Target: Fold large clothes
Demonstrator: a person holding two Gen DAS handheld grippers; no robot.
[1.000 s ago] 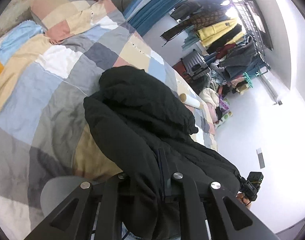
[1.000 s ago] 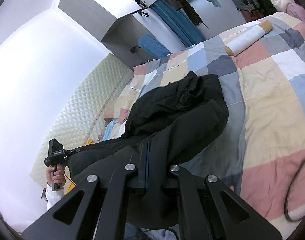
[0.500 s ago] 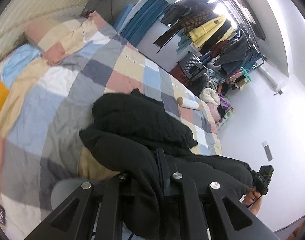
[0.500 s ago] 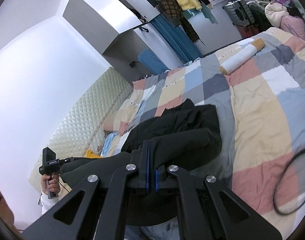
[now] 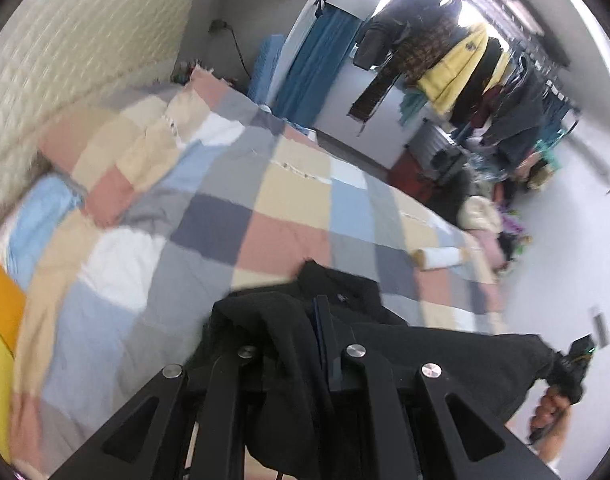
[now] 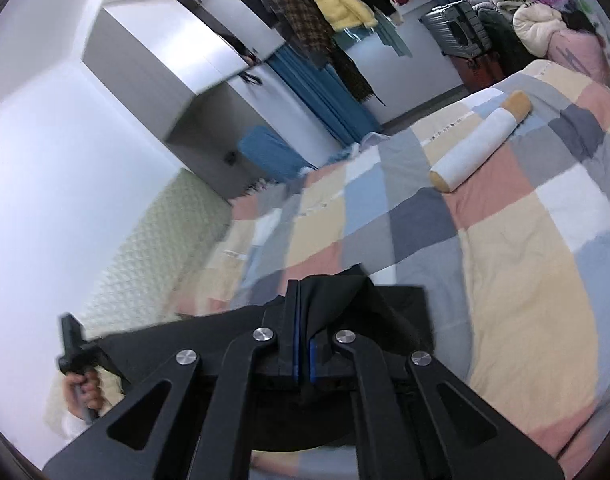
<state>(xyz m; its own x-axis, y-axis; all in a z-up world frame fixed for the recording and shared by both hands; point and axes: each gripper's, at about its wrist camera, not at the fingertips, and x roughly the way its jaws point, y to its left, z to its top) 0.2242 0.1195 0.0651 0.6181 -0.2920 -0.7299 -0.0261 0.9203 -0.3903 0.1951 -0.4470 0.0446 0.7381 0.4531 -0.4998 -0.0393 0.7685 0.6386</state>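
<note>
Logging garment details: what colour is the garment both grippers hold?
Black garment; clearest in the left wrist view.

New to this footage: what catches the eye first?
A black garment stretched between the left gripper and right gripper, both jaws clamped on its cloth, above a bed with a patchwork quilt. Beyond, a white bolster lies on the quilt, and a yellow jacket hangs on the crowded rack.

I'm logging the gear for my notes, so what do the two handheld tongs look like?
Both are matte black. The left tongs and right tongs each have two flat fingers lined with blue pads, angular linkage arms with triangular cut-outs, and round silver pivot bolts. The far views show black pistol-style handles in bare hands.
</note>
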